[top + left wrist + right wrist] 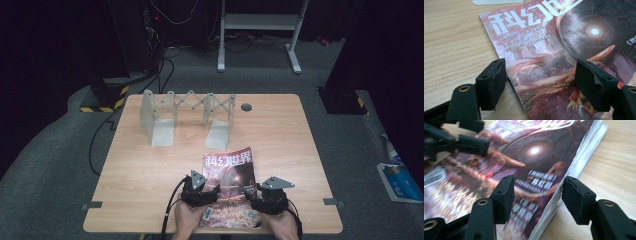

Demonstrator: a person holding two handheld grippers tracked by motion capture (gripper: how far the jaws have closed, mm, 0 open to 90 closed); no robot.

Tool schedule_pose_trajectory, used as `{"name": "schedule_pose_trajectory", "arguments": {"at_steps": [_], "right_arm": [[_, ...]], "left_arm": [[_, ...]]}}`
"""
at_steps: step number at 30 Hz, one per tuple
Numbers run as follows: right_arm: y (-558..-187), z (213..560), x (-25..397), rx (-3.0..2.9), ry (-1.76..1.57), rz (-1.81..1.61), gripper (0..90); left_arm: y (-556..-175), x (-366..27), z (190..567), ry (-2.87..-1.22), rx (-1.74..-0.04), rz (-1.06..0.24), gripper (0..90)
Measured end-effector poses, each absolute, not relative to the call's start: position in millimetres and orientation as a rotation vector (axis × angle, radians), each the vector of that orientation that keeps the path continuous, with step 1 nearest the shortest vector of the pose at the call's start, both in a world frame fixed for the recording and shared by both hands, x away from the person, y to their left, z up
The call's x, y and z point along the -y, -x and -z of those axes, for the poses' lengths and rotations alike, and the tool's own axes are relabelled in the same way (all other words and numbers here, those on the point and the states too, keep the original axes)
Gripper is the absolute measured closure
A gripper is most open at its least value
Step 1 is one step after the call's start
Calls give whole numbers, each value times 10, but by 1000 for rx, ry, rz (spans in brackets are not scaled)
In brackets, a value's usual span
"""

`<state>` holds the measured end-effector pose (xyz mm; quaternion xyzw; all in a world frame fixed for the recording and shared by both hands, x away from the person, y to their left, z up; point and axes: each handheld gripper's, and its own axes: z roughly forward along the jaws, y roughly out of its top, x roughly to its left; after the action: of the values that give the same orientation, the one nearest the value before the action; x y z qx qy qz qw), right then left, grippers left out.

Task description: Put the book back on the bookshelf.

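A magazine point(231, 185) with a red cover and white Chinese title lies flat near the table's front edge. My left gripper point(201, 189) is open over the magazine's point(554, 57) left edge: one jaw over bare wood, the other over the cover. My right gripper point(270, 192) is open too, astride the magazine's point(531, 165) right page edge, which looks slightly raised off the table. In the right gripper view the left gripper point(461, 142) rests farther off on the cover. My own left gripper point(540, 80) and right gripper point(537, 197) hold nothing.
A grey expanding file rack point(187, 117) stands upright at the back of the wooden table point(140, 165). A dark round grommet point(246, 106) sits near the back edge. A white frame point(260, 30) and cables lie on the floor beyond.
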<state>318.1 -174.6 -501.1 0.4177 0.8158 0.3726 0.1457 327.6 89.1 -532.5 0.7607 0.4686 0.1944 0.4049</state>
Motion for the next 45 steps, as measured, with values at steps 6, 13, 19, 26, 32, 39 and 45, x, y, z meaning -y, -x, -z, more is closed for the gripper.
{"name": "schedule_pose_trajectory", "arguments": {"at_steps": [6, 13, 19, 26, 32, 39, 45], "right_arm": [[-3387, 5009, 1726, -2340, -1278, -1038, 471], [-3559, 4951, 1675, -2341, -1298, -951, 468], [-3667, 4948, 1639, -2328, -1297, -958, 473], [-3876, 4990, 1674, -2298, -1401, -989, 485], [-3986, 4972, 1646, -2306, -1408, -973, 462], [-4187, 5006, 1603, -2321, -1444, -967, 419], [-4300, 5101, 1651, -2315, -1537, -1022, 329]], "left_arm": [[-3276, -890, 5325, -1920, -1182, -490, 259], [-3278, -891, 5326, -1918, -1183, -492, 261], [-3277, -892, 5327, -1914, -1184, -488, 262], [-3278, -905, 5324, -1920, -1178, -495, 269], [-3279, -907, 5323, -1921, -1179, -498, 270], [-3285, -900, 5324, -1917, -1181, -490, 270], [-3287, -897, 5323, -1918, -1184, -488, 269]]}}
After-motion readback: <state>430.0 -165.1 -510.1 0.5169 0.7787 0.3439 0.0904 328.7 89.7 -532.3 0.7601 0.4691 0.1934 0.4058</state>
